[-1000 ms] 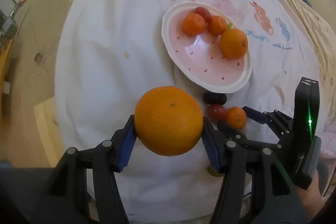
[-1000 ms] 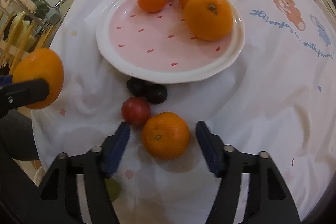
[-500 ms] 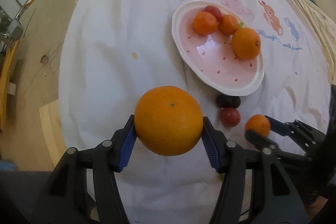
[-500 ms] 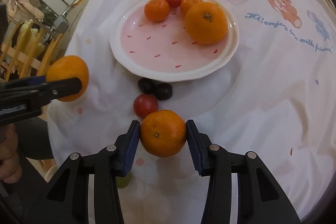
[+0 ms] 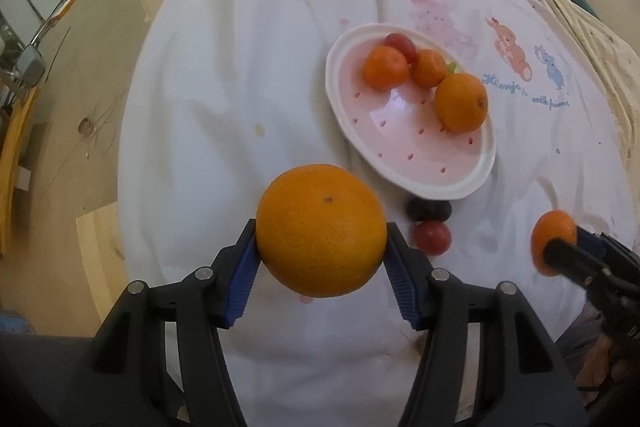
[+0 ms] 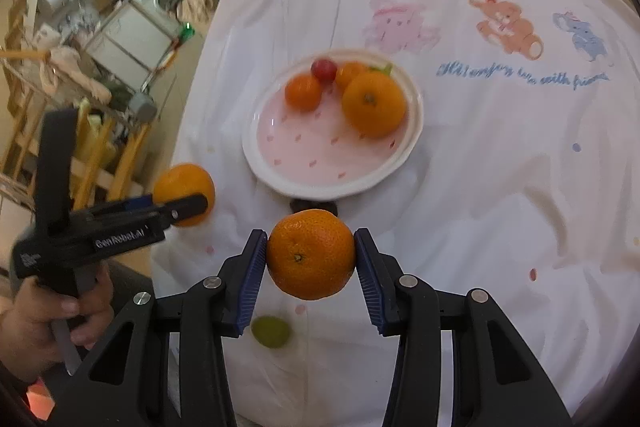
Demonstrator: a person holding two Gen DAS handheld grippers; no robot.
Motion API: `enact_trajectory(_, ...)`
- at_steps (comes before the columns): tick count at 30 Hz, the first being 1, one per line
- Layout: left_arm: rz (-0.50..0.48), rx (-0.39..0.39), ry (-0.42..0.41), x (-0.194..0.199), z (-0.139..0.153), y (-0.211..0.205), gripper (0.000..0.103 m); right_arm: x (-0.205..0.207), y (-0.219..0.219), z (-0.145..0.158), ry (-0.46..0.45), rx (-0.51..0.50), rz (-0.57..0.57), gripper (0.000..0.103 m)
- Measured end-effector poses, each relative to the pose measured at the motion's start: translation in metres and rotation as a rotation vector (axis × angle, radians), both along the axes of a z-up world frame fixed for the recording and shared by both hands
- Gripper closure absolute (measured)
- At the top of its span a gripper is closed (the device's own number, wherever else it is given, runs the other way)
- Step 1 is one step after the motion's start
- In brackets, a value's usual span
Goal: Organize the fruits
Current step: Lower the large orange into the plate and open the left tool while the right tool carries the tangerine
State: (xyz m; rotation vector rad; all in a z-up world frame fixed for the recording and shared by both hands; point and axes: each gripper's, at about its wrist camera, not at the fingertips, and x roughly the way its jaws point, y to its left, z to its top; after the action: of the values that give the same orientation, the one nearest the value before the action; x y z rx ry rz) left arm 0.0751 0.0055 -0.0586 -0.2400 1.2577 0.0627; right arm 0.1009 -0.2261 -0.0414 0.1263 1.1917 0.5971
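Left wrist view: I count two oranges in the air, a large orange [image 5: 321,230] pinched in my left gripper [image 5: 321,259] and a smaller orange [image 6: 311,253] clamped in my right gripper [image 6: 310,269], whose jaws have just closed on it. The pink plate [image 5: 472,179] holds three oranges and one red fruit. A red fruit [image 5: 432,237], dark fruits [image 5: 429,209] and a green one [image 6: 271,331] lie on the white cloth [image 5: 248,75].

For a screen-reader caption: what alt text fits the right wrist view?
The right gripper holds a mandarin above a white tablecloth. Beyond it, a pink plate carries four fruits; at left, the left gripper holds an orange.
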Motion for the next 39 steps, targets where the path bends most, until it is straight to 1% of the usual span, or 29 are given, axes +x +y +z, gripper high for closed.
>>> enact_trajectory(4,0.002,-0.024,-0.017,0.013,0.01,-0.001,0.048,0.009,-0.016,0.013,-0.029,0.059,-0.07,0.056)
enact_trajectory(7,-0.015,-0.029,-0.029,0.026,0.014,-0.008,0.048,0.016,-0.032,0.019,-0.036,0.102,-0.141,0.056)
enact_trajectory(11,-0.027,-0.075,-0.021,0.049,0.011,-0.018,0.048,0.025,-0.046,0.019,-0.034,0.121,-0.205,0.056)
enact_trajectory(14,-0.042,-0.084,-0.006,0.068,0.002,-0.03,0.048,0.031,-0.052,0.015,-0.024,0.12,-0.231,0.056)
enact_trajectory(19,-0.05,-0.122,0.025,0.091,-0.015,-0.04,0.048,0.04,-0.055,0.007,-0.001,0.11,-0.247,0.056)
enact_trajectory(26,-0.041,-0.157,0.1,0.113,-0.047,-0.045,0.048,0.048,-0.052,-0.002,0.022,0.087,-0.244,0.056)
enact_trajectory(28,-0.035,-0.157,0.104,0.115,-0.051,-0.045,0.047,0.049,-0.051,-0.003,0.028,0.085,-0.239,0.056)
enact_trajectory(33,-0.032,-0.143,0.081,0.118,-0.051,-0.048,0.046,0.05,-0.047,-0.006,0.039,0.086,-0.227,0.056)
enact_trajectory(36,-0.028,-0.146,0.076,0.118,-0.053,-0.048,0.044,0.049,-0.047,-0.006,0.041,0.086,-0.227,0.056)
enact_trajectory(37,-0.035,-0.144,0.083,0.118,-0.054,-0.047,0.041,0.05,-0.047,-0.006,0.042,0.087,-0.228,0.056)
enact_trajectory(38,-0.041,-0.138,0.094,0.12,-0.054,-0.048,0.031,0.05,-0.047,-0.006,0.043,0.088,-0.229,0.056)
enact_trajectory(39,-0.041,-0.133,0.098,0.12,-0.054,-0.047,0.026,0.05,-0.048,-0.006,0.042,0.088,-0.231,0.056)
